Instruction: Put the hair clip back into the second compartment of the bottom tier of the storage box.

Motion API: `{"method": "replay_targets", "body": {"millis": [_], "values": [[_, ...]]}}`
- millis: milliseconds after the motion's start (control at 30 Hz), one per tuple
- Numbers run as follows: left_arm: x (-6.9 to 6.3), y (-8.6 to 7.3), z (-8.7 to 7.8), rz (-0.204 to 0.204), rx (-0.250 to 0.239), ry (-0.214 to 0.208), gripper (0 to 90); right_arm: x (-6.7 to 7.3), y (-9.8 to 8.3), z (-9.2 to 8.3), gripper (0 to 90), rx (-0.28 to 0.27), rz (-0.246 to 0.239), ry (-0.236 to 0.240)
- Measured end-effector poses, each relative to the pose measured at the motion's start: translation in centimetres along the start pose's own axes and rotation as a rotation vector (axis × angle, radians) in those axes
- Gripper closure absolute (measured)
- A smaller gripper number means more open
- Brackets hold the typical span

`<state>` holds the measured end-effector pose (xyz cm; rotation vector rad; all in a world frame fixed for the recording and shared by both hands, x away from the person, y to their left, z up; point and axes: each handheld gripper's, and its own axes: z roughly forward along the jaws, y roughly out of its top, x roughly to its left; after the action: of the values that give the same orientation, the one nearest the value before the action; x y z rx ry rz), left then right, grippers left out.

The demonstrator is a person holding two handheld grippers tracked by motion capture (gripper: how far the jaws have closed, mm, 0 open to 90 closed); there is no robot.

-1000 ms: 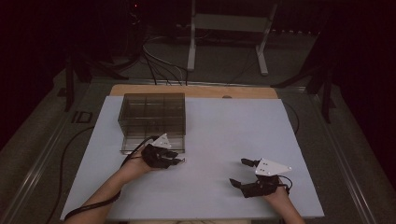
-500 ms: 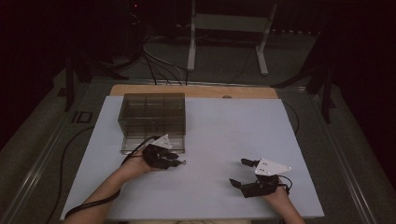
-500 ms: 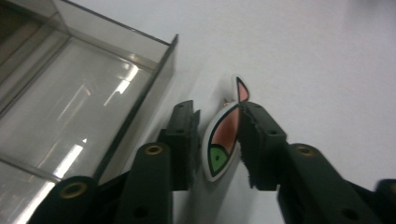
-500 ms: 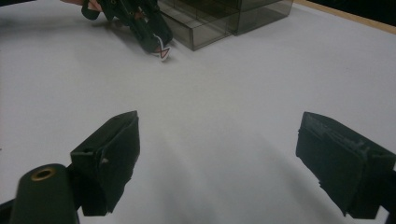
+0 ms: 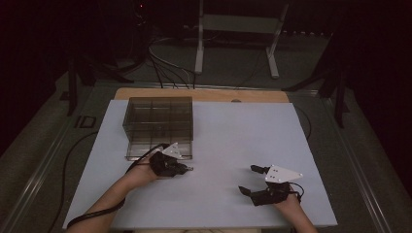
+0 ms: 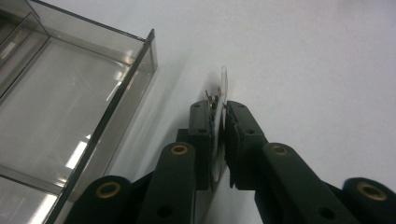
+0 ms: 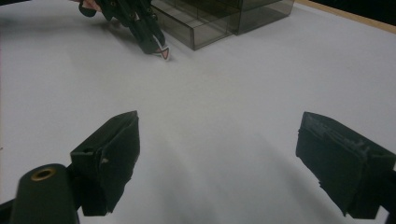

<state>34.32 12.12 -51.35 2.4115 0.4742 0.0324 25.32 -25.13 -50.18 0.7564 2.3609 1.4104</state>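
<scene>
**Left fingers pinch a thin clear piece beside the compartment box**

Nearest the person, the right gripper [image 5: 252,180] rests low over the white worktop [image 5: 233,141], its fingers [image 7: 112,149] spread wide with nothing but bare sheet between them.

Farther in and to the left, the left gripper [image 5: 184,169] sits close to the worktop just in front of the box. Its jaws have just been closing, and the two fingers [image 6: 203,135] now press from both sides on a small clear plastic piece [image 6: 223,86]. The piece stands on edge between the pads, its rounded tip poking out beyond the fingertips. It is thin, flat and see-through, with a small metal part on the side at the left of that view; what it is exactly cannot be told. In the right gripper view it shows as a pale tab [image 7: 164,52] at the fingertips.

Just beyond stands the smoky transparent compartment box [image 5: 159,126], open on top and divided into cells. The piece is outside it, near its front corner.
</scene>
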Motion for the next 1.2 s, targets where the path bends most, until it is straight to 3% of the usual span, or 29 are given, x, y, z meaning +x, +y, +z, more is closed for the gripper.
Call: {"method": "replay_targets", "body": {"millis": [600, 900, 1200], "values": [[-0.1, 0.1, -0.03, 0.012, 0.005, 0.004, 83.8, -0.02, -0.03, 0.05, 13.5, 0.003, 0.001, 0.002], [-0.38, 0.33, -0.46, 0.013, -0.009, -0.031, 83.9, -0.06, -0.02, -0.05, 13.5, -0.001, 0.004, 0.0], [-0.83, 0.77, -0.96, 0.038, 0.0, -0.033, 83.8, -0.05, -0.01, -0.04, 13.5, 0.001, 0.004, 0.001]]}}
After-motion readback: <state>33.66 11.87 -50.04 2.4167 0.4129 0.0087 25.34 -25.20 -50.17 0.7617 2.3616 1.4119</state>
